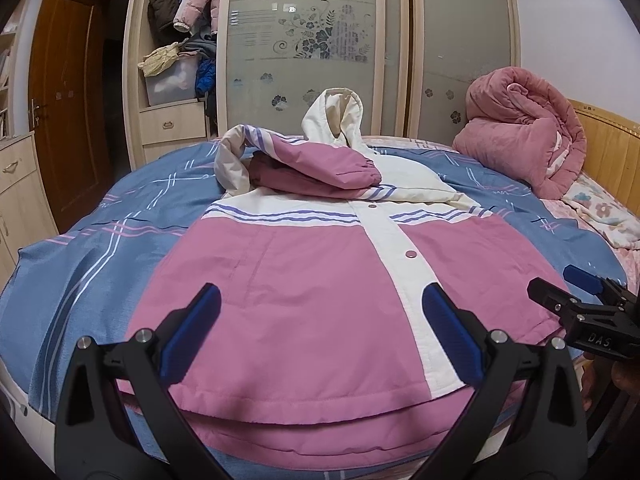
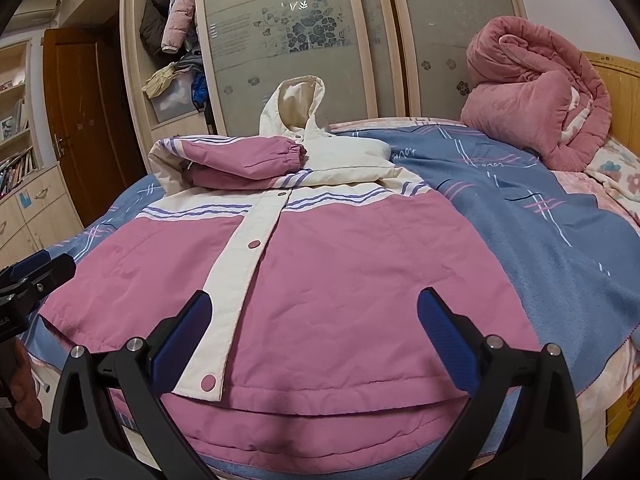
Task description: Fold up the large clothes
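The pink-and-cream hooded padded jacket (image 1: pixel 304 280) is spread front-up on the blue plaid bedspread (image 1: pixel 80 248), sleeves folded across the chest. The left gripper (image 1: pixel 320 328) and right gripper (image 2: pixel 316 332) are held wide open, empty, above the near hem. The hem is best pinched through both layers, evenly left and right, then carried far toward the hood.

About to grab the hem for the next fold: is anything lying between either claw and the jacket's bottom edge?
Nothing visible. The left claw and right claw are both open just above the jacket hem, with only jacket fabric between the fingers.
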Tool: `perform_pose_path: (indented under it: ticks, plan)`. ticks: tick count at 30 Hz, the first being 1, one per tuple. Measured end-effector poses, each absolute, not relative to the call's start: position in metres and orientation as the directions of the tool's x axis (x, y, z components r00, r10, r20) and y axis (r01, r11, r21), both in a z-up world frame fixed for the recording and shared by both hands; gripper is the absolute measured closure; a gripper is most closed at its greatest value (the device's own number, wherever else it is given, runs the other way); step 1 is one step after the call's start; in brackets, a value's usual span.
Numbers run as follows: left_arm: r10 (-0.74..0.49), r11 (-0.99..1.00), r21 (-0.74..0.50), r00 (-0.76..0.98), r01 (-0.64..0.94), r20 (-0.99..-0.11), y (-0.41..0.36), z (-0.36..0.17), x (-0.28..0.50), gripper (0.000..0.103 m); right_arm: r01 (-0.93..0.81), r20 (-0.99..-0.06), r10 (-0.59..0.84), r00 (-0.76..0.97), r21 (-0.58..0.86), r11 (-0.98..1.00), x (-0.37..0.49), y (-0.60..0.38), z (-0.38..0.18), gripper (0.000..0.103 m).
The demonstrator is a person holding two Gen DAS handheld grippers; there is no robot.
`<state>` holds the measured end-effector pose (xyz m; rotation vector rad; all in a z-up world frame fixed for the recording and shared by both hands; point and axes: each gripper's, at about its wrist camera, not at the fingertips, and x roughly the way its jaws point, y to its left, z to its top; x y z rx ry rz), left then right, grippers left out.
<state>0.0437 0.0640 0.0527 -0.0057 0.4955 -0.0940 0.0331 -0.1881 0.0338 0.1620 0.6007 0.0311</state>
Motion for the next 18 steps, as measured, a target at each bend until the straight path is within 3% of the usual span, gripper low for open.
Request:
perform_pose_path:
  ticks: [18]
  plan:
    - [-0.107, 0.994, -0.036, 0.876, 0.102, -0.470, 0.0628, 0.0508, 0.0452, 0.002, 0.017, -0.564, 0.090, 0.821, 0.182, 0.983, 0.0311, -0.1898, 0.0332, 0.001]
